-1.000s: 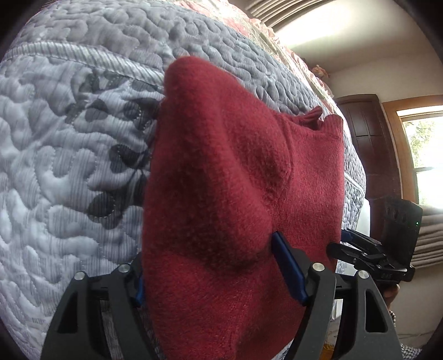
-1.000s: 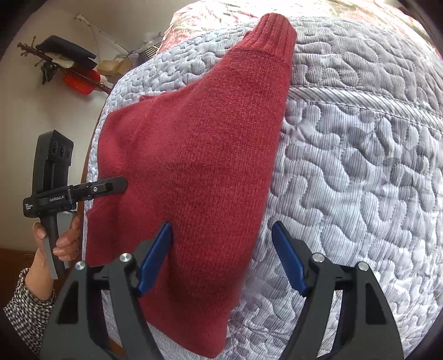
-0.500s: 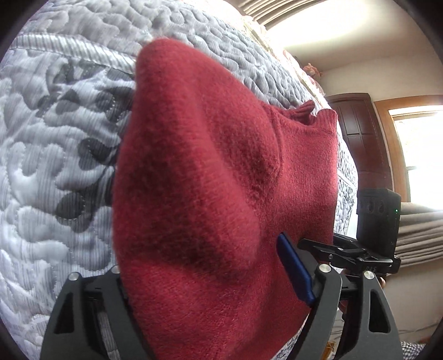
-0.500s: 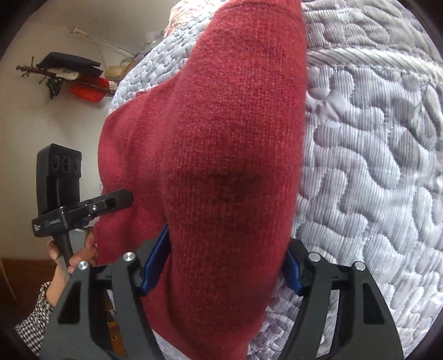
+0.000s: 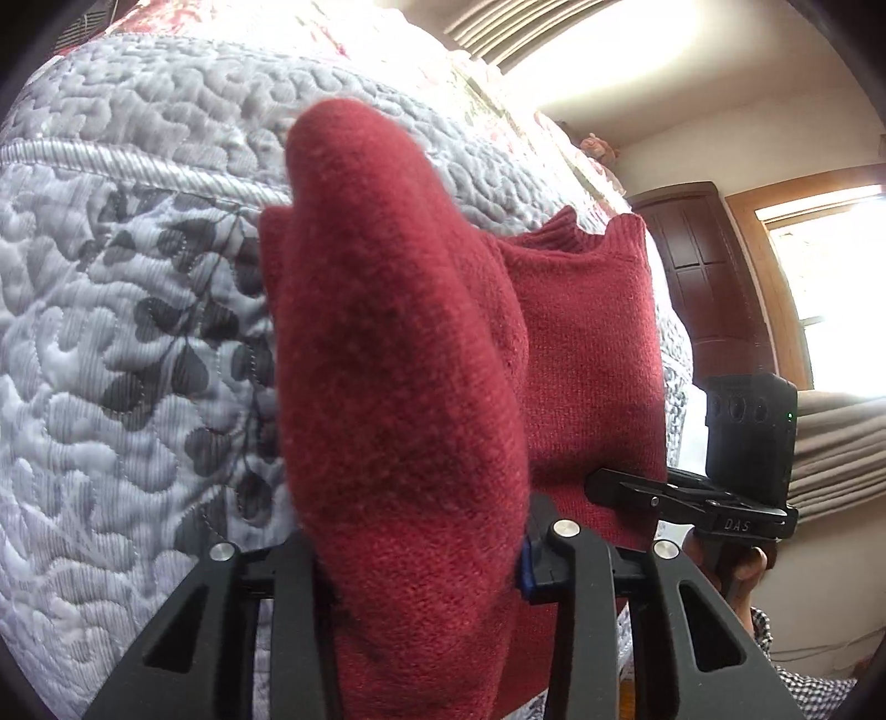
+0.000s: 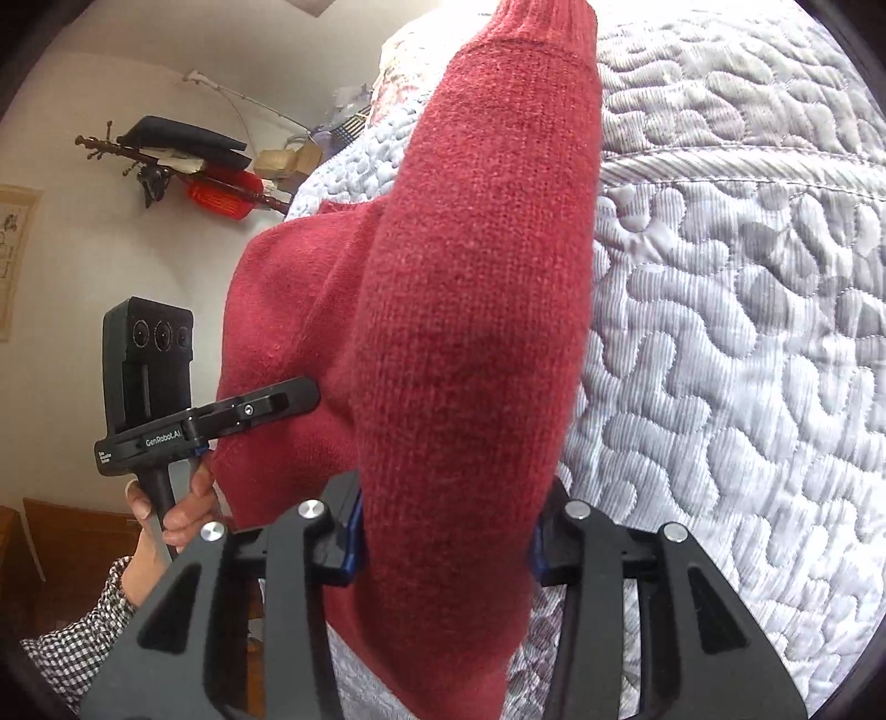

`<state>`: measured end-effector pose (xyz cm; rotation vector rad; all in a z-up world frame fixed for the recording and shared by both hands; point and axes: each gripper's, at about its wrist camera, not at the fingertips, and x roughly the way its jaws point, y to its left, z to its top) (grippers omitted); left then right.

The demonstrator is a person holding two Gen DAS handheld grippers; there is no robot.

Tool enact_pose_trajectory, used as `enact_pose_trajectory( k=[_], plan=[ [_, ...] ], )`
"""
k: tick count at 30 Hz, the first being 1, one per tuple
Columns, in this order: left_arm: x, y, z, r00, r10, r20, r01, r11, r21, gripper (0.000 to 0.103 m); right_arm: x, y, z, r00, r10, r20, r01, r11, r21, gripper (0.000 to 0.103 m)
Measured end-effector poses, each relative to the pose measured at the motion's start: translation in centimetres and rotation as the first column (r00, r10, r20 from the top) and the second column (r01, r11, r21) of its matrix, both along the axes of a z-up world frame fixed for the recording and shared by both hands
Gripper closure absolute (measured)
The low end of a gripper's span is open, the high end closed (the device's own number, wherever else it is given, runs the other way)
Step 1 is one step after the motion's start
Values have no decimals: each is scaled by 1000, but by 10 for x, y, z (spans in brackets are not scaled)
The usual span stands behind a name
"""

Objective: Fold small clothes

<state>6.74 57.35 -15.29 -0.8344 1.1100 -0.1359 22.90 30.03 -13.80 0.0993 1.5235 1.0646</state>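
Note:
A small dark red knitted sweater (image 5: 587, 354) lies on a grey quilted bedspread (image 5: 111, 332). My left gripper (image 5: 415, 559) is shut on one sleeve (image 5: 398, 360), which rises bunched in front of the lens. My right gripper (image 6: 443, 543) is shut on the other sleeve (image 6: 476, 288), whose ribbed cuff (image 6: 531, 22) points away at the top. Each view shows the other gripper beside the sweater's body: the right one (image 5: 620, 490) at the right edge, the left one (image 6: 299, 393) at the left edge. The blue pads are mostly hidden by cloth.
A person's hand (image 6: 177, 504) in a checked sleeve (image 6: 83, 631) holds the left gripper's handle. A dark wooden door (image 5: 709, 277) and a bright window (image 5: 830, 266) stand beyond the bed. A wall rack (image 6: 183, 166) with a red basket hangs at the far left.
Both grippers have closed on the sleeves, which they straddled open a second ago. Both sleeves are now lifted off the quilt and bunched close to the cameras.

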Motion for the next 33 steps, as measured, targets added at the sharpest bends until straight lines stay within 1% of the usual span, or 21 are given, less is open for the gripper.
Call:
enact_pose_trajectory(
  k=[5, 9, 15, 17, 19, 23, 26, 28, 30, 32, 33],
  plan=[
    [0, -42, 27, 999, -16, 36, 16, 1000, -13, 66, 0, -44, 28, 1000, 11, 10, -11, 1000, 26, 62],
    [2, -83, 46, 998, -36, 56, 38, 999, -21, 66, 1, -89, 50, 1000, 7, 11, -8, 999, 40, 62],
    [17, -162, 57, 993, -101, 61, 102, 995, -14, 66, 1, -170, 66, 1000, -9, 13, 9, 1000, 13, 61],
    [22, -186, 54, 991, -115, 62, 115, 993, -8, 65, 1, -193, 62, 1000, -23, 6, 23, 1000, 4, 61],
    [25, -205, 45, 992, -118, 48, 119, 993, -13, 65, 3, -212, 53, 999, -33, 1, 33, 999, -14, 61],
    [37, -238, 18, 993, -120, -1, 120, 992, 34, 65, 7, -235, 22, 999, -39, -20, 38, 998, -55, 61],
    [42, -253, -2, 994, -109, -29, 111, 991, 81, 64, 10, -243, -1, 998, -45, -37, 41, 996, -84, 60],
    [44, -255, -8, 995, -99, -25, 101, 989, 109, 63, 10, -242, -10, 998, -45, -39, 41, 996, -78, 59],
    [46, -256, -12, 996, -85, -16, 87, 990, 115, 62, 11, -245, -16, 998, -44, -47, 40, 997, -70, 58],
    [35, -256, -18, 997, -69, -16, 71, 991, 112, 61, 13, -246, -20, 999, -29, -42, 26, 997, -76, 58],
    [36, -254, -20, 998, -65, -17, 66, 991, 117, 60, 12, -228, -19, 999, -24, -41, 21, 996, -81, 57]
  ],
)
